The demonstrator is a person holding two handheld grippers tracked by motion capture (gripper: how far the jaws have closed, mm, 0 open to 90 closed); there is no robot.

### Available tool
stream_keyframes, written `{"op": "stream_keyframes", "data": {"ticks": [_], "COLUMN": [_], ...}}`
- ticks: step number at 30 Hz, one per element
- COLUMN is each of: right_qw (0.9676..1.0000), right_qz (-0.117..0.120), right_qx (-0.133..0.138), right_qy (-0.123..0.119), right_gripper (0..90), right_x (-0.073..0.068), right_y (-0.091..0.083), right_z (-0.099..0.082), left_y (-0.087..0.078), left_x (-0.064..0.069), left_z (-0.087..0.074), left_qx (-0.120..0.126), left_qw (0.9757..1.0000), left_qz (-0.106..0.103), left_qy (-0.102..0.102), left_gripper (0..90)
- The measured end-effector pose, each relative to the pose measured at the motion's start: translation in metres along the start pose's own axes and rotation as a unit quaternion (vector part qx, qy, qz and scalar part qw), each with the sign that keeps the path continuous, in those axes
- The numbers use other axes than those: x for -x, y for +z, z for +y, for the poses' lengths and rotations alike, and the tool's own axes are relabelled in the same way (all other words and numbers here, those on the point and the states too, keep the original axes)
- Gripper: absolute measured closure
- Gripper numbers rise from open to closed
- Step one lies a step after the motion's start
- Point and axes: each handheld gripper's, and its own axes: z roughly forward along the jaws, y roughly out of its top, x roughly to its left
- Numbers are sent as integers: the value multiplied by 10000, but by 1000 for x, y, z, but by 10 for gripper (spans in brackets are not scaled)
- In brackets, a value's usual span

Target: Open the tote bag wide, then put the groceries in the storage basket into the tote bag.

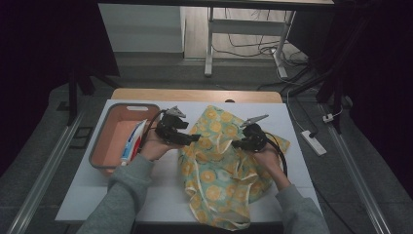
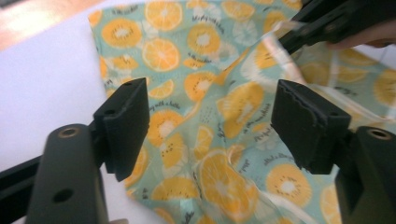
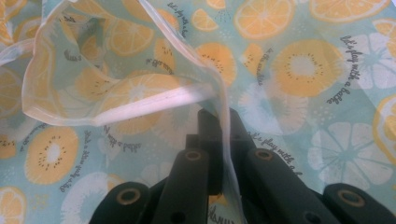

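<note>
Cloth: a thin fruit-print cloth (image 1: pixel 219 170), teal with orange and kiwi slices, lies rumpled across the middle of the desk (image 1: pixel 87 190); near end hangs over the front edge.
Right gripper: right gripper (image 1: pixel 236 143) is pinched on a pale hem of the cloth, jaws pressed together with the fabric edge between them; the hem (image 3: pixel 140 108) lifts into a loose fold ahead of the jaws.
Left gripper: left gripper (image 1: pixel 197 138) hangs over the cloth's left part, jaws spread wide, nothing between them; printed fabric shows in the gap.
Basin: an orange-pink basin (image 1: pixel 104 127) sits at the desk's left, just beside the left hand (image 1: pixel 153 147).
Tube: a white, red and blue tube (image 1: pixel 132 142) lies in the basin.
</note>
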Motion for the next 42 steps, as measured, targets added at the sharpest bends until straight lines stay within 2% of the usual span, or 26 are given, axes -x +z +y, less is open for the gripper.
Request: {"op": "stream_keyframes", "data": {"ticks": [3,6,12,15,19,22,26,29,34,37,42], "right_qw": [10000,10000,10000,10000,9999,10000,10000,10000,10000,10000,10000], "right_qz": [2,7,12,5,6,2,3,7,1,5,8], "right_qx": [24,68,88,93,101,90,95,75,48,49,15], "right_qy": [-22,5,21,18,19,39,23,30,31,40,56], "right_gripper": [886,886,885,885,885,885,885,886,885,885,885], "right_x": [0,1,1,1,1,0,0,0,-1,0,0], "right_y": [-1,-3,-4,-5,-5,-6,-6,-5,-5,-5,-3], "right_z": [0,1,1,1,1,1,1,0,0,0,-1], "left_y": [-17,-29,-41,-45,-50,-53,-56,-57,-61,-61,-53], "left_x": [-1,-7,-27,-36,-48,-57,-69,-77,-88,-95,-109], "left_z": [0,-2,-11,-16,-20,-25,-32,-37,-44,-50,-61], "left_qx": [83,-22,-87,-138,-251,-374,-489,-653,-812,-972,-1315], "left_qw": [10000,9998,9991,9987,9966,9934,9900,9857,9811,9762,9680], "left_qz": [1,145,398,451,709,981,1161,1382,1534,1691,1821], "left_qy": [42,104,-102,-201,-344,-468,-637,-711,-855,-944,-1119], "left_gripper": [251,253,270,278,281,279,277,276,275,275,273]}}
